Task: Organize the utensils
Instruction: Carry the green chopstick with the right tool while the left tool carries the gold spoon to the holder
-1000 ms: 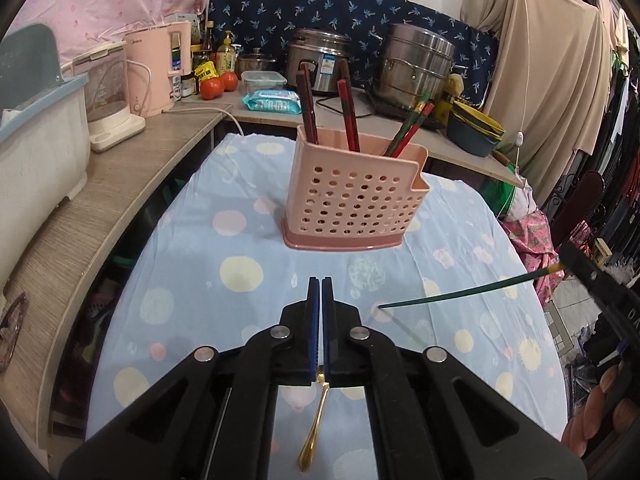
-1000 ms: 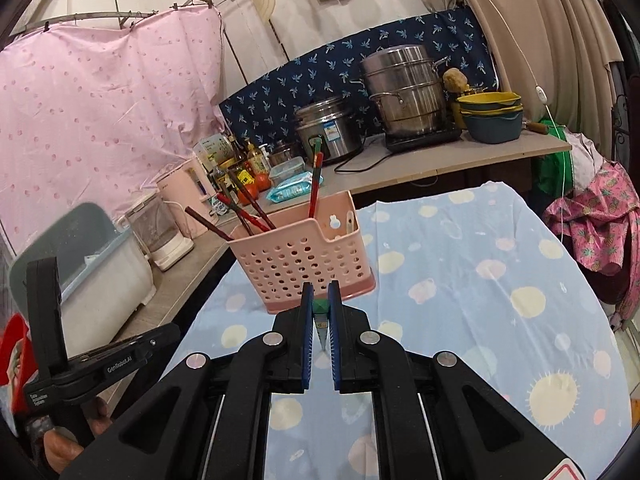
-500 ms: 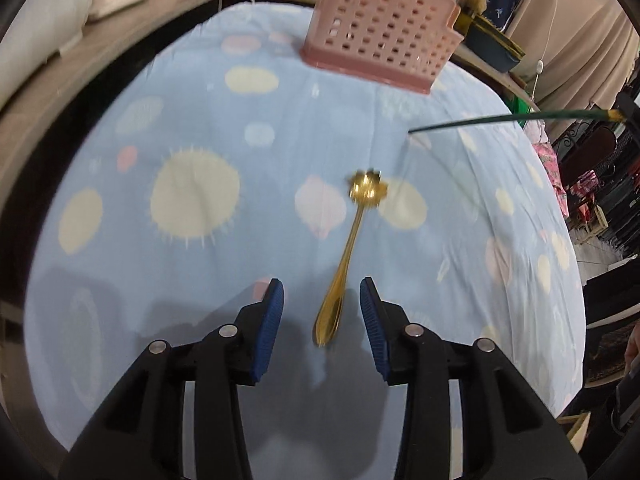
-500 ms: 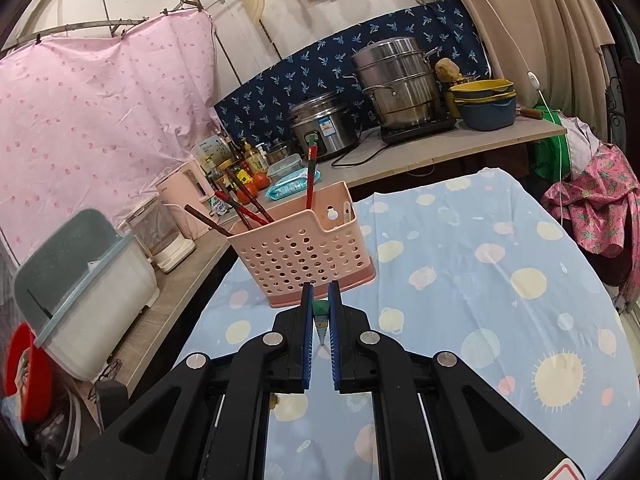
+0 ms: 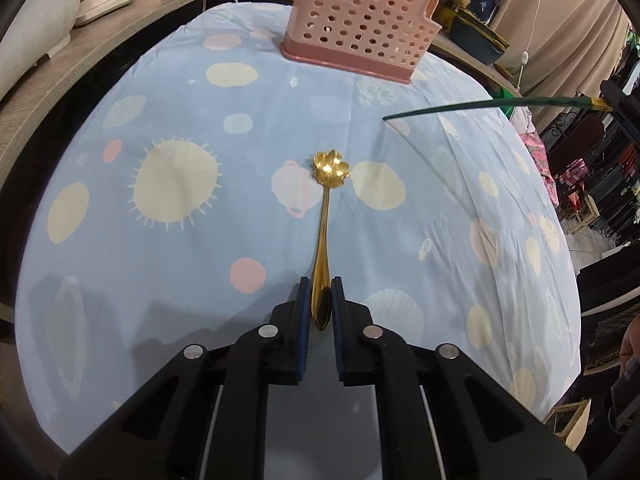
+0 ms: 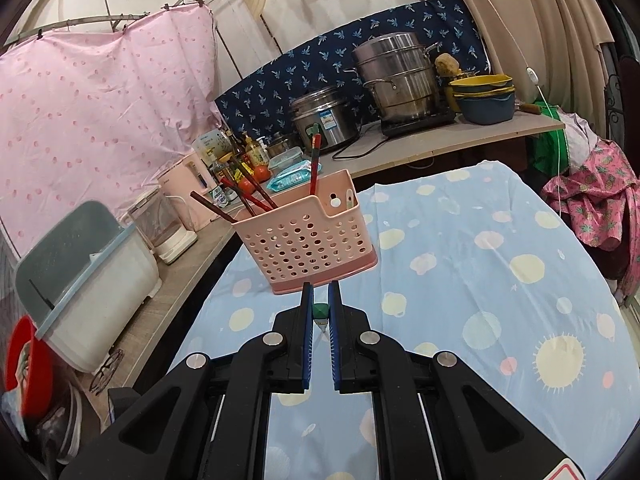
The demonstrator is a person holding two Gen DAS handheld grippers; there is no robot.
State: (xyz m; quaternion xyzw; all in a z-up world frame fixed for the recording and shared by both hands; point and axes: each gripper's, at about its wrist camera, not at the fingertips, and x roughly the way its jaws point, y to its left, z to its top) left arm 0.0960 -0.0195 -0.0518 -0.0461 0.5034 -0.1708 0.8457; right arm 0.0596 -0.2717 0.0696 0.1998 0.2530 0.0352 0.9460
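A: Our left tongs (image 5: 319, 300) are pinched narrow on the tail of the gold spoon (image 5: 325, 216). It lies flat on the counter (image 5: 168, 240), its flower-shaped bowl at mid-frame pointing toward the pink holder (image 5: 360, 28) at the top.

B: And our right tongs (image 6: 319, 308) are clamped on the green chopstick (image 5: 492, 105), which juts in from the right edge of the left view, clear of the cloth.

A: We judge the step is lifting the spoon. The handle end is thin, so we should keep the squeeze firm and raise it straight up before swinging.

B: Then we tip it upright over the holder, handle leading, and steer clear of the red chopsticks (image 6: 256, 194) leaning at its left. The right side should wait its turn.
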